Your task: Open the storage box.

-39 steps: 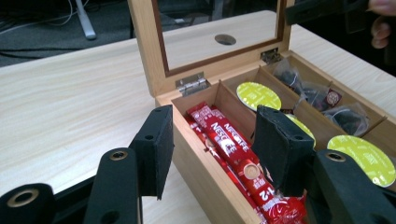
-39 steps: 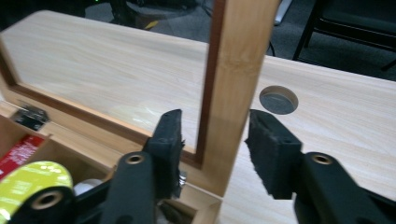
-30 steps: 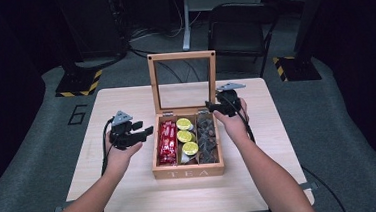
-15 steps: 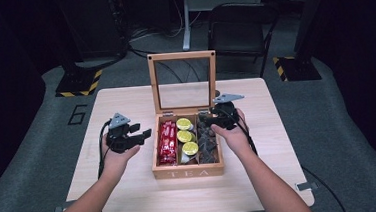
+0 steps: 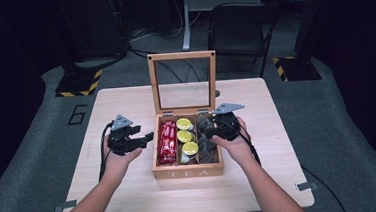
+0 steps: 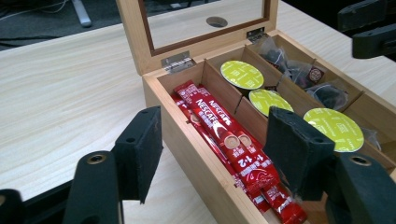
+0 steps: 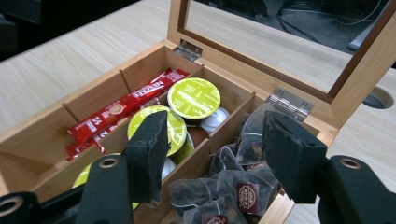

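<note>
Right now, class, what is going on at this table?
A person holds a gripper in each hand over an open wooden tea box on the table. The lid stands upright. The right gripper hovers, open, above the compartment of tea bags. The left gripper sits open at the box's left wall, beside the red coffee sticks. The middle compartment holds yellow-topped capsules. Neither gripper is holding anything.
</note>
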